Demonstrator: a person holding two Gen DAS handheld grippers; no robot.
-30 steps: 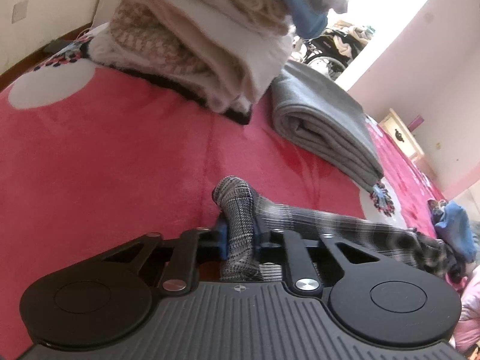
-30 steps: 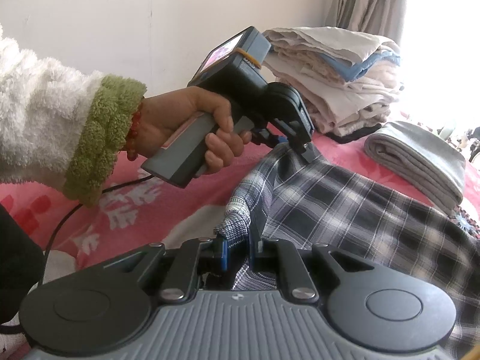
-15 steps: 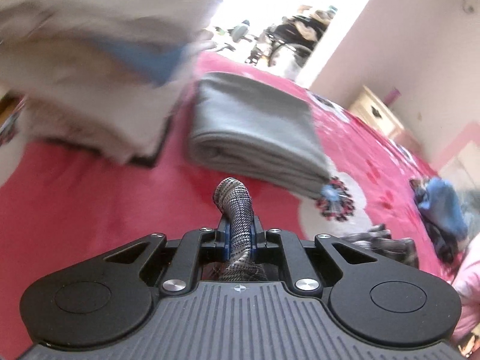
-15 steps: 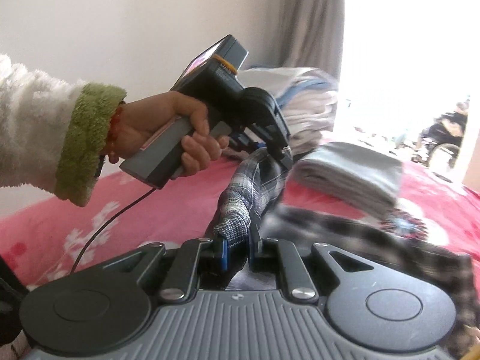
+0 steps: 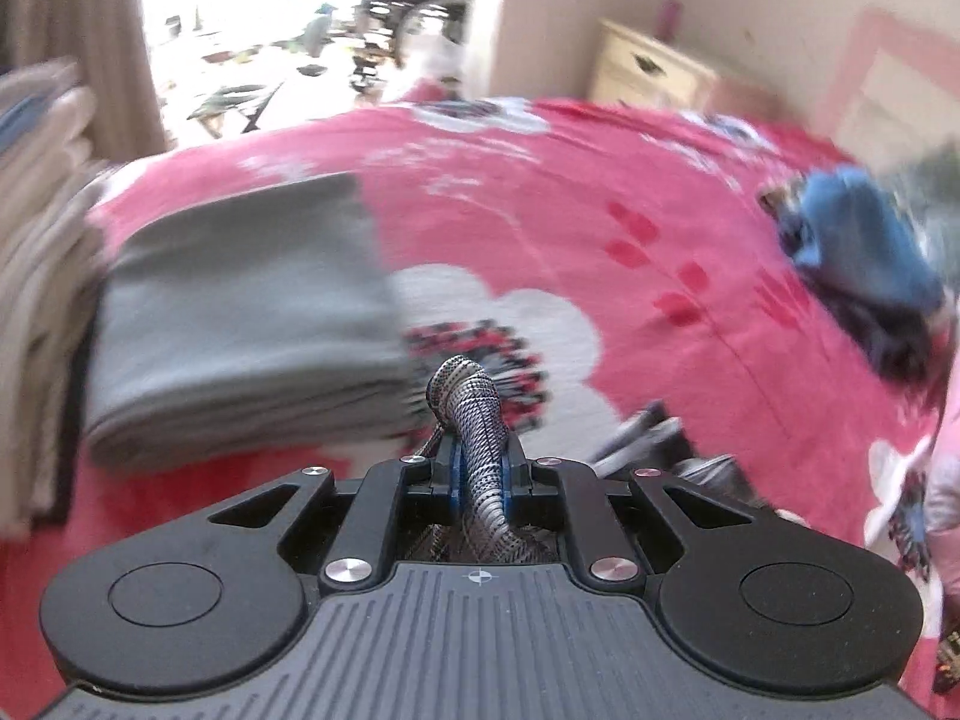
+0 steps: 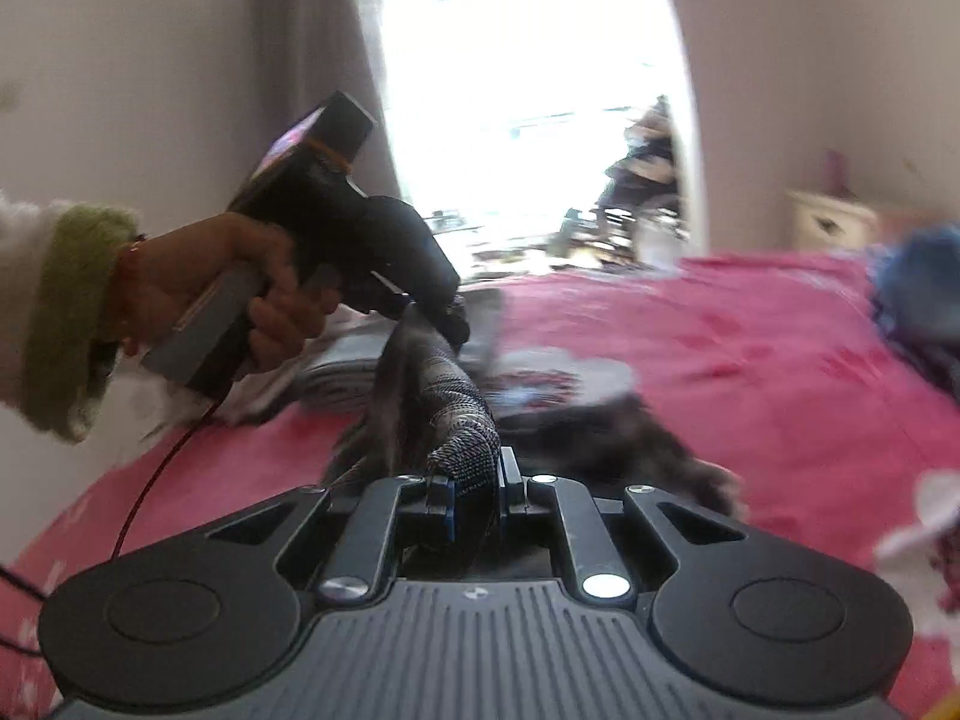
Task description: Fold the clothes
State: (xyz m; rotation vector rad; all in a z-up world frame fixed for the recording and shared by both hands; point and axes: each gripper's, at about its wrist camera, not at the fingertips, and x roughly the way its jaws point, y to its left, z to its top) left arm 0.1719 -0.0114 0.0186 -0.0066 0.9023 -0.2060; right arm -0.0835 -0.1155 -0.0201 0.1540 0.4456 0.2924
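My left gripper (image 5: pixel 479 468) was matt black plastic with a ribbed grey base and shiny metal screw heads. The plaid shirt (image 5: pixel 474 420) pinched in it was woven cloth, fine-checked. At left of the frame, the folded grey garment (image 5: pixel 240 312) looked like soft, matt knit, though blurred. The pink bedspread (image 5: pixel 660 228) looked fleecy.

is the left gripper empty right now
No, the left gripper is shut on a bunched fold of the plaid shirt, which sticks up between its blue pads above the red bedspread.
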